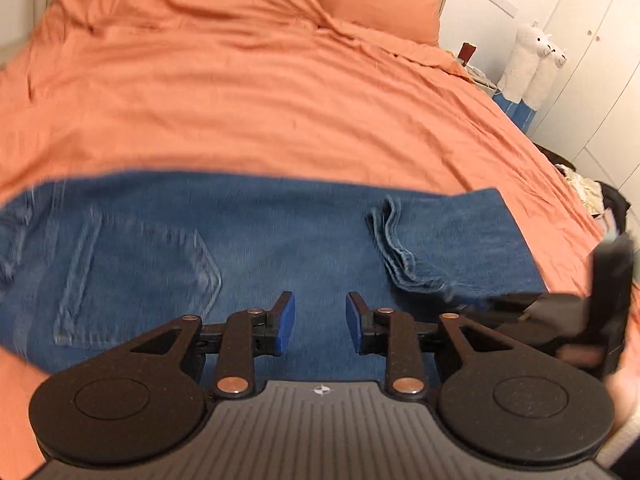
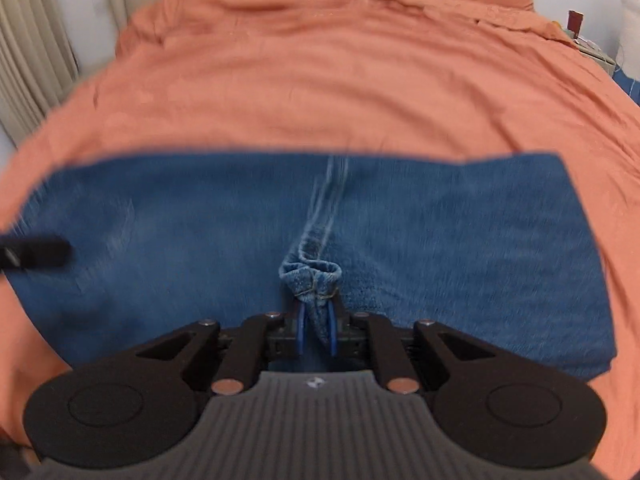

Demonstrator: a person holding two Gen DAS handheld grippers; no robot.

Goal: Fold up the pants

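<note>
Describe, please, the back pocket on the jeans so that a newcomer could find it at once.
An orange bed fills the room, and blue jeans lie flat across its near edge. In the left wrist view, the back pocket sits at the jeans' left end, left of the open left tool. It is a five-sided patch with pale stitching, unlike the bunched hems to the right.

blue denim pants (image 1: 248,240) lie folded flat, hem bunched upward
</note>
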